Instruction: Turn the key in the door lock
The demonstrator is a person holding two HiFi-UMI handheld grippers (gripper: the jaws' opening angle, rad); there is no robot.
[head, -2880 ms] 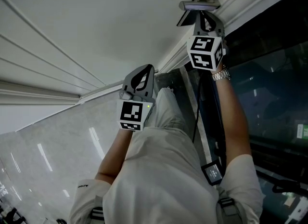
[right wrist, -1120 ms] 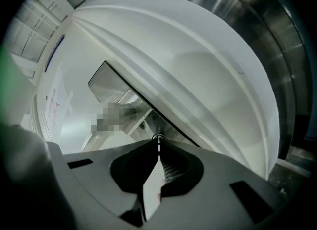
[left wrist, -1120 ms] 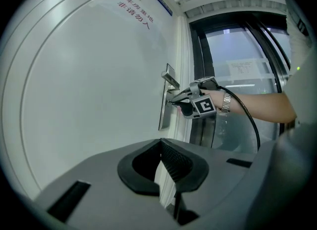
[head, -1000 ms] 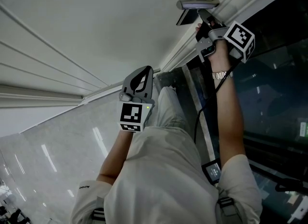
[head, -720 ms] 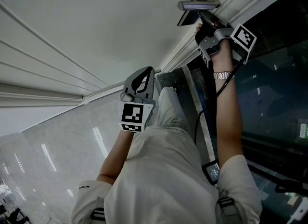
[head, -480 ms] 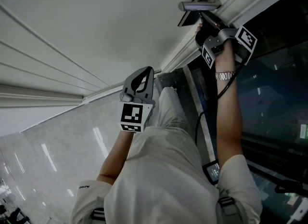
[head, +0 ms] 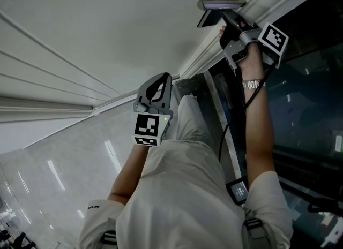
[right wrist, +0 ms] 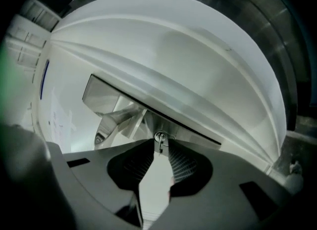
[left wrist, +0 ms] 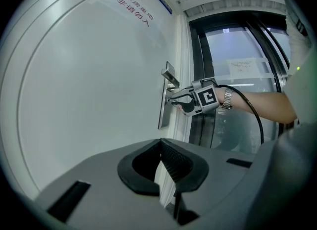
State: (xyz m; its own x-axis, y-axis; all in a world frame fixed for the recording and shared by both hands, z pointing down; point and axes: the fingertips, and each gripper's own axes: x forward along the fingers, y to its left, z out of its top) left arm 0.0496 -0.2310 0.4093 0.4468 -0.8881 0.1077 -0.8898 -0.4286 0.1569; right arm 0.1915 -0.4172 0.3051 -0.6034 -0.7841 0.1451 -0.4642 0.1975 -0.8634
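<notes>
While a person stands at a white door point(head: 96, 34), the right tool point(head: 229, 24) is held up to the lock point(right wrist: 159, 136), just below the metal lever handle point(right wrist: 115, 116). Its jaws have just been opening and now stand narrowly apart. The key point(right wrist: 160, 146) sits in the lock between their tips, with the pads not clamped on it. The left tool point(head: 162, 79) hovers lower and well back from the door, its jaws closed together on nothing. A wristwatch point(head: 250, 84) shows on the right arm, beside a dark glass panel point(head: 305, 108).
</notes>
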